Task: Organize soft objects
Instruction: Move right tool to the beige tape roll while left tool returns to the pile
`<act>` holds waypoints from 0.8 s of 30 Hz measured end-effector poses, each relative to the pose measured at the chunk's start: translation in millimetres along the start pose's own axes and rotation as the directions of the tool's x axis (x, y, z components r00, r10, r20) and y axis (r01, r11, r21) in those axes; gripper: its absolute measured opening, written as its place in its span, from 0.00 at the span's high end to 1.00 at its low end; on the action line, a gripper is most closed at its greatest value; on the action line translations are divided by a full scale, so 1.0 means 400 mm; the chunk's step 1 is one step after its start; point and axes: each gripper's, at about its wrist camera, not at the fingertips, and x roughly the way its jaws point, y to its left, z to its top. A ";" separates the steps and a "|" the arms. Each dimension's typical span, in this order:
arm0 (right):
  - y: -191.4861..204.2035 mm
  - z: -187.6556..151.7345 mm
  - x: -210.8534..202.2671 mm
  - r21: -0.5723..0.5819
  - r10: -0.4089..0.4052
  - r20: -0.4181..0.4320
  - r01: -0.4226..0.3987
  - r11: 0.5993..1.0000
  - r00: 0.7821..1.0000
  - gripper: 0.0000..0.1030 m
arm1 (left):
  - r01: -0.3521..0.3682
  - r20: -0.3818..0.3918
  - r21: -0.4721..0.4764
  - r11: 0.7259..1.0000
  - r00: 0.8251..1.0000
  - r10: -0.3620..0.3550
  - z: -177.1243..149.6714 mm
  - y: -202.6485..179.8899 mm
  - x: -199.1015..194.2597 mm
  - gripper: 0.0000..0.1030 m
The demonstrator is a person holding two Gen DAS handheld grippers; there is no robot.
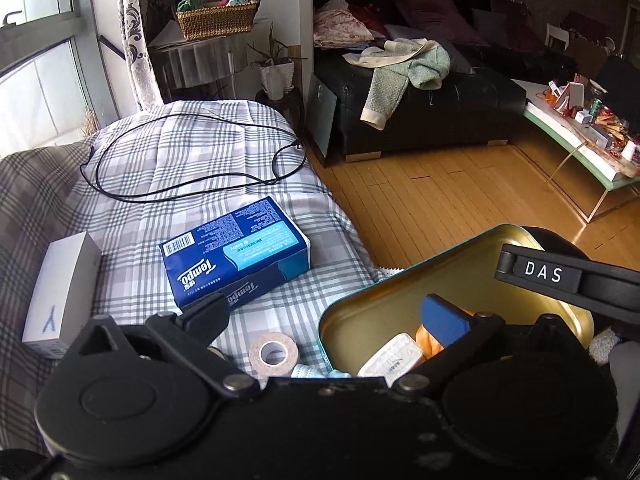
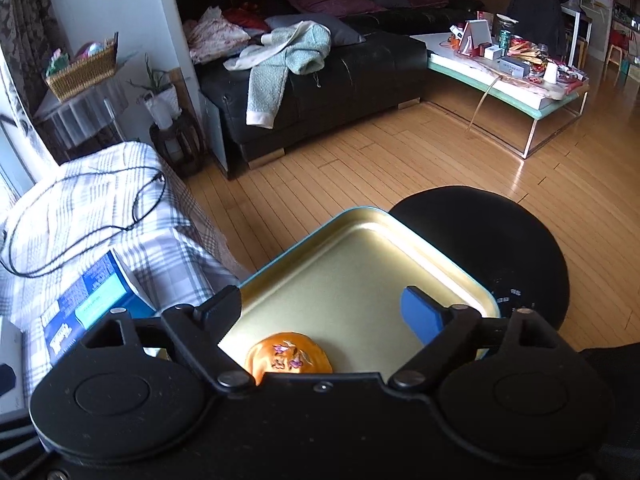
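Both your tongs hang spread apart over the gold tin (image 2: 360,264).
Orange pouch (image 2: 289,356) lies inside it, under your right tongs (image 2: 322,312); left tongs (image 1: 324,316) hold nothing.

A gold-lined metal tin (image 1: 400,300) with a teal outer rim sits open at the edge of the bed, beside the plaid cover. Inside it, at the near end, lie an orange satin pouch (image 2: 288,358) with purple embroidered flowers and a white sealed packet (image 1: 394,358) just beside it; the far part of the tin's floor is bare. On the bed, a blue Tempo tissue pack (image 1: 236,250) lies flat, barcode side up. Nearer, a beige roll of bandage tape (image 1: 274,352) rests with its core showing, just left of the tin.
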 end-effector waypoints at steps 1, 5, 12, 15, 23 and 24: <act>0.000 0.000 -0.001 0.000 0.008 -0.001 -0.008 1.000 1.000 0.19 | 0.010 -0.010 -0.013 1.000 1.000 -0.010 -0.002 0.006 0.000 0.00; 0.011 -0.002 -0.005 -0.027 0.027 -0.008 -0.028 0.999 1.000 0.19 | -0.003 -0.020 -0.047 0.999 1.000 0.002 -0.010 0.037 -0.010 0.00; 0.056 -0.020 -0.009 -0.105 0.073 -0.053 -0.078 0.991 0.996 0.19 | -0.094 -0.011 -0.132 0.987 0.996 0.093 -0.014 0.155 -0.037 0.00; 0.077 -0.033 -0.016 -0.140 0.090 -0.066 -0.099 0.985 0.994 0.19 | -0.138 -0.014 -0.192 0.972 0.990 0.138 -0.014 0.233 -0.046 0.00; 0.148 -0.065 -0.029 -0.225 0.113 -0.093 -0.131 0.965 0.989 0.19 | -0.245 -0.079 -0.341 0.908 0.970 0.232 -0.051 0.436 -0.044 0.00; 0.158 -0.069 -0.030 -0.235 0.117 -0.099 -0.137 0.962 0.988 0.19 | -0.256 -0.090 -0.352 0.900 0.967 0.240 -0.056 0.454 -0.041 0.00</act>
